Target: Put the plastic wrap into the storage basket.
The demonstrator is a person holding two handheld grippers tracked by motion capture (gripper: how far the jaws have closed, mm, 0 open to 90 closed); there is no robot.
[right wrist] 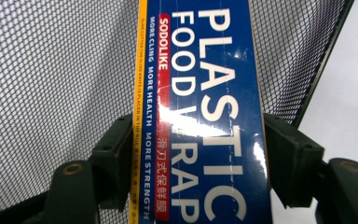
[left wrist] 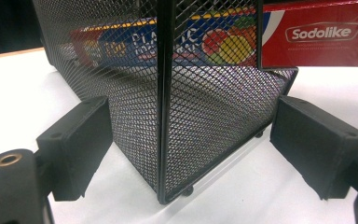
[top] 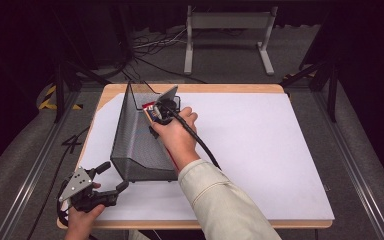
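Loosening around the plastic wrap box [right wrist: 200, 116] lying inside the mesh basket [top: 130, 145], my right gripper [right wrist: 198, 158] barely clears it, and withdrawing could drag the box out; my left gripper [top: 107, 177] waits open.

Black wire-mesh metal basket [top: 135, 145], glossy food-wrap box [right wrist: 200, 116]

You're working at a counter [top: 260, 150] covered by a white sheet, its wooden edge showing along the far side. On the grey floor [top: 215, 60] beyond it stands a pale metal frame [top: 228, 30] on two feet, with loose dark cables [top: 152, 47] lying just to its left. Yellow-and-black tape [top: 50, 100] marks the floor at the left.
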